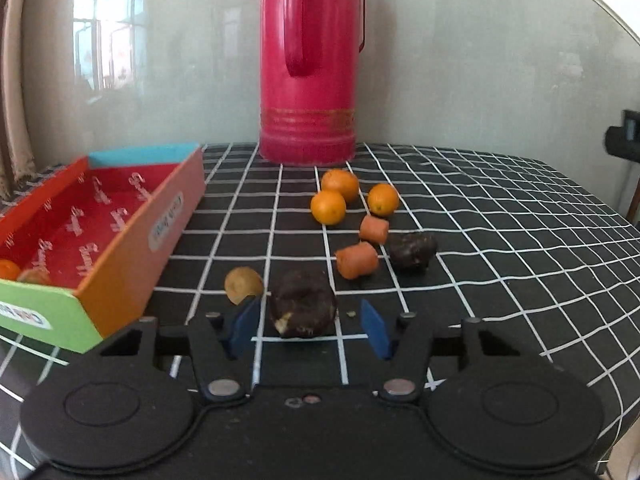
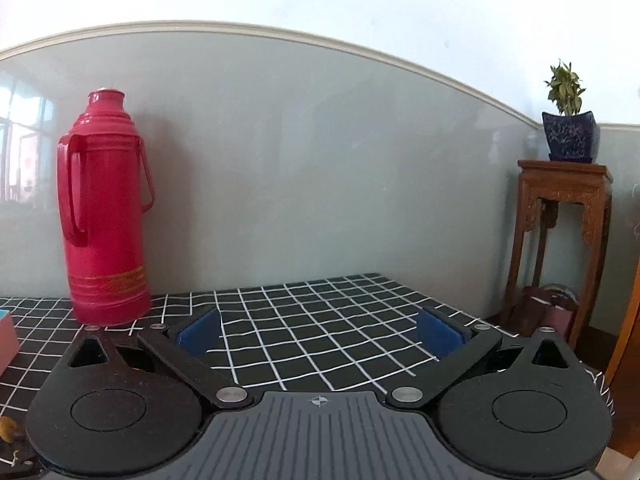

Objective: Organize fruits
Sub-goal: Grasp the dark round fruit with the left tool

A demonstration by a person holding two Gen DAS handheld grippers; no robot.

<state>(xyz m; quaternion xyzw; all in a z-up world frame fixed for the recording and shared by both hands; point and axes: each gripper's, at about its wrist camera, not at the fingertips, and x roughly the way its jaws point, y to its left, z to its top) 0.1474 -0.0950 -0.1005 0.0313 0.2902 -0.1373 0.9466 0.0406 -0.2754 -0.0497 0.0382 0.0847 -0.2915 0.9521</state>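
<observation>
Dark, wrinkled fruit (image 1: 303, 307), nearly black with a pale broken patch low on its skin, sits on the checked cloth (image 1: 500, 216) between the blue pads (image 1: 375, 334) of the left gripper (image 1: 308, 330). Its jaws stand partly apart: the left pad is at the skin, the right one shows a gap, so nothing is gripped yet. Judging by the shrivelled surface, it is light, soft and easily bruised, so a gentle squeeze across its widest middle, away from the broken patch, looks safest. Beyond lie a 2nd dark fruit (image 1: 412, 251), 3 oranges (image 1: 340, 185), 2 carrot stubs (image 1: 357, 260) and a tan fruit (image 1: 242, 285). An open red box (image 1: 136, 256) sits just left, a pink flask (image 1: 308, 60) behind. The right gripper (image 2: 318, 334) hangs wide open over bare cloth, holding nothing.
</observation>
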